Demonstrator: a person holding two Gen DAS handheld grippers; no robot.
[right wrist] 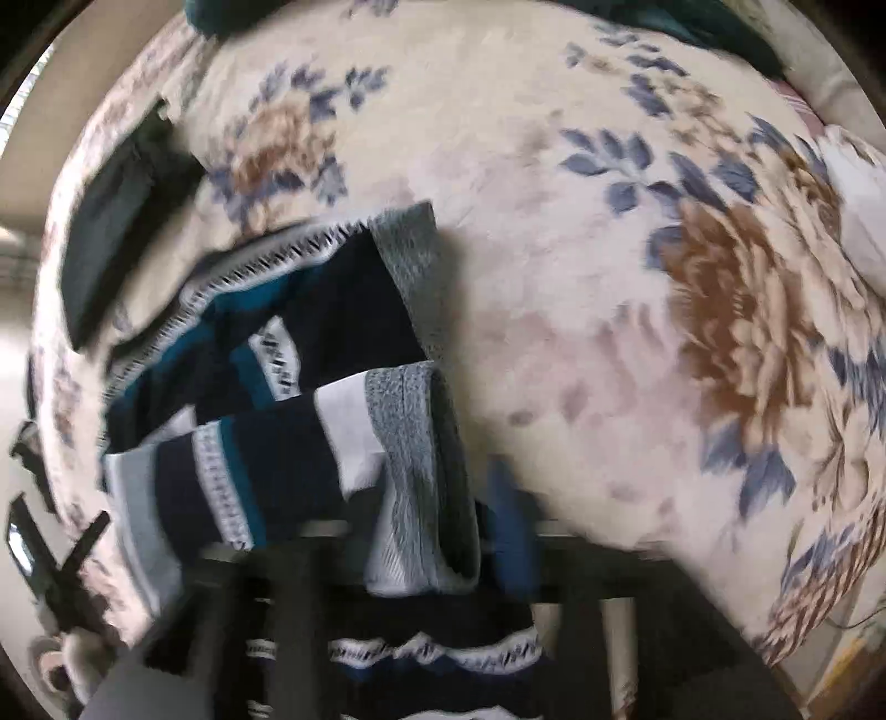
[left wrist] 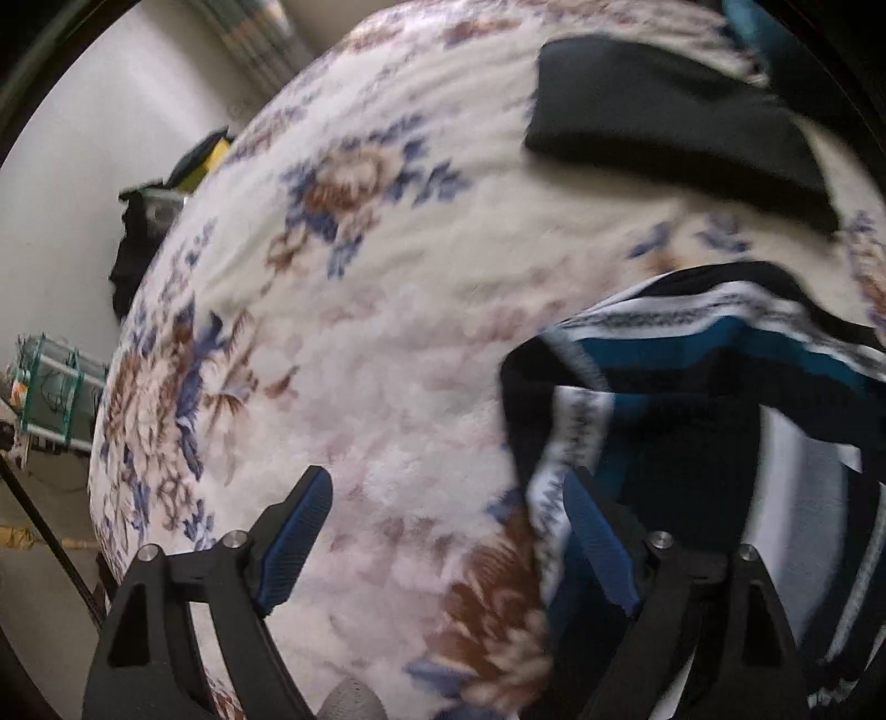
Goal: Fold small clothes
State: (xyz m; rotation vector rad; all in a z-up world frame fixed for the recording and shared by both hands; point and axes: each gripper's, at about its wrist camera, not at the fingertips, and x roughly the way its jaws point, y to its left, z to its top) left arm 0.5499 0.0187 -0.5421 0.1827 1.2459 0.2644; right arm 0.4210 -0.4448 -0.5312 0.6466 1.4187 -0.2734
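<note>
Left wrist view showed the left gripper [left wrist: 448, 531] with its jaws spread wide, holding nothing, above a floral blanket [left wrist: 354, 343] printed with blue and brown flowers. One striped garment [left wrist: 692, 365], banded in navy, teal and white, lay bunched at the near right of the blanket, its edge draped just over the gripper's right finger. One dark folded item [left wrist: 664, 111] lay flat at the far right, apart from the striped garment. Beyond the blanket's left edge stood dark clutter with a yellow object [left wrist: 213, 158] and, nearer, one shelf or rack [left wrist: 50, 393] against the pale wall; detail there was too small to identify.

Right wrist view was blurred by motion. The striped garment [right wrist: 266, 399] filled the near left, with two grey ribbed bands [right wrist: 421, 443] visible at its right side. The nearer band hung across the right gripper [right wrist: 443, 554], which was largely obscured by cloth and blur. One blue finger pad [right wrist: 512, 531] showed just right of that band. Whether those jaws were clamped on the fabric could not be told. The dark folded item [right wrist: 116, 221] lay at the far left. Some dark teal cloth [right wrist: 692, 22] sat along the far edge.
</note>
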